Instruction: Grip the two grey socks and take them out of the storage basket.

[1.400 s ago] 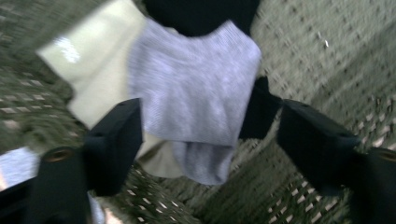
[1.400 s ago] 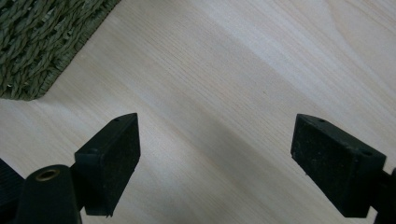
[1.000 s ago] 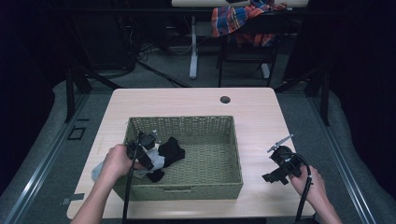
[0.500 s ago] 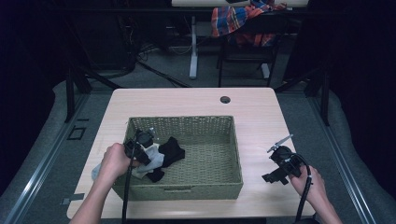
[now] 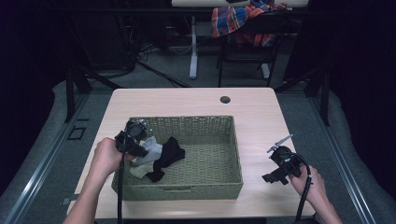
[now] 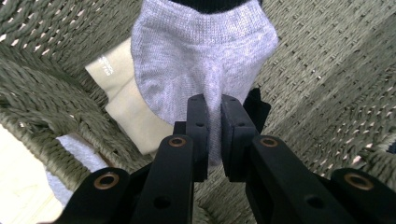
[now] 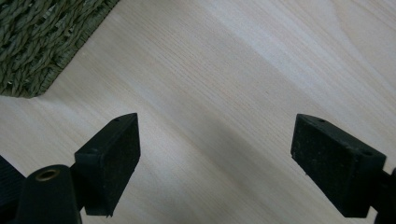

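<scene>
A: Start with the big things. How many of each?

B: One light wooden desk (image 5: 187,100) across the middle of the high view, and one green woven basket (image 5: 210,123) on it, centre of the frame. Two grippers: the left gripper (image 5: 133,140) over the basket's left wall, the right gripper (image 5: 280,163) at the lower right, over bare desk well apart from the basket.

A: And inside the basket?

B: At least three socks, bunched in its left half. In the left gripper view, a grey sock (image 6: 205,51) fills the upper middle, a cream sock (image 6: 126,105) lies just left of and under it, and a black sock (image 6: 257,105) peeks out at the right of the fingers. In the high view the black sock (image 5: 168,156) lies right of the pale ones.

A: The fingers?

B: The left gripper's have just closed and pinch a fold of the grey sock, nearly meeting. The right gripper's (image 7: 215,163) stand wide, nothing between them.

A: What changed from a second ago?

B: The left gripper has lifted a little, and the grey sock has come up with it, now showing pale beside the gripper. The right gripper has stayed put.

A: Any writing?

B: Small print on the cream sock, upper left of the left gripper view; too small to read.
</scene>
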Motion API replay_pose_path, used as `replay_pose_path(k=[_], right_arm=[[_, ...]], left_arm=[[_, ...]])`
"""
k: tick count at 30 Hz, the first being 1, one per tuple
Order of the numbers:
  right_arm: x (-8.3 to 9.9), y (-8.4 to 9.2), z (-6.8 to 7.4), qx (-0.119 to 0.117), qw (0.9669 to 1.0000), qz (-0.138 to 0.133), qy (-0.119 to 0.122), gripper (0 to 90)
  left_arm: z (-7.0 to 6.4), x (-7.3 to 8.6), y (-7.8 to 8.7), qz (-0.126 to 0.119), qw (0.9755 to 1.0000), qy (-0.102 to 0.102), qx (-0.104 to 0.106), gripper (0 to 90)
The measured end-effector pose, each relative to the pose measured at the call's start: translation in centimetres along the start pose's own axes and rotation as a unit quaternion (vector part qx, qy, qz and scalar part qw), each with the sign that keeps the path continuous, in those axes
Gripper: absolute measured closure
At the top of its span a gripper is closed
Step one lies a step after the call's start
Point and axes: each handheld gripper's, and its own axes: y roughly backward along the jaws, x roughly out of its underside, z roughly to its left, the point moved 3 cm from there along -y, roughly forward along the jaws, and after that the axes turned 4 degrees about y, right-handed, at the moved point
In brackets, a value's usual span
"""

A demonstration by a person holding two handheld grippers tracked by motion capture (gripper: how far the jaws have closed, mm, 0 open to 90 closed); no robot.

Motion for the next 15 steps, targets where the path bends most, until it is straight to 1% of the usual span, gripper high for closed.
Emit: replay_pose_path(k=[3, 4, 5, 6, 8, 9, 14, 15], right_arm=[[0.0, 0.0, 0.0, 0.002, 1.0, 0.0, 0.003, 15.6], [0.0, 0.1, 0.0, 0.005, 1.0, 0.002, 0.005, 15.6], [0.0, 0.1, 0.0, 0.007, 1.0, 0.0, 0.003, 15.6], [0.0, 0.1, 0.0, 0.007, 1.0, 0.0, 0.004, 15.6], [0.0, 0.0, 0.0, 0.003, 1.0, 0.0, 0.003, 15.6], [0.0, 0.1, 0.0, 0.006, 1.0, 0.003, 0.005, 15.6], [0.0, 0.0, 0.0, 0.004, 1.0, 0.003, 0.006, 15.6], [0.0, 0.0, 0.0, 0.004, 1.0, 0.004, 0.005, 15.6]], left_arm=[[-0.1, 0.0, 0.5, -0.005, 1.0, -0.003, -0.003, 83.5], [-0.1, 0.0, 0.7, -0.01, 0.9999, -0.001, -0.005, 83.4], [-0.1, 0.0, 0.9, -0.01, 0.9999, -0.003, -0.005, 83.4], [-0.2, 0.0, 1.1, -0.018, 0.9998, -0.001, -0.006, 83.4], [-0.2, 0.0, 1.5, -0.023, 0.9997, -0.001, -0.007, 83.5], [-0.2, 0.0, 1.8, -0.026, 0.9996, -0.001, -0.006, 83.5], [0.0, 0.1, 2.6, -0.037, 0.9993, -0.001, -0.01, 83.7], [0.1, 0.1, 2.7, -0.043, 0.999, 0.003, -0.011, 83.7]])
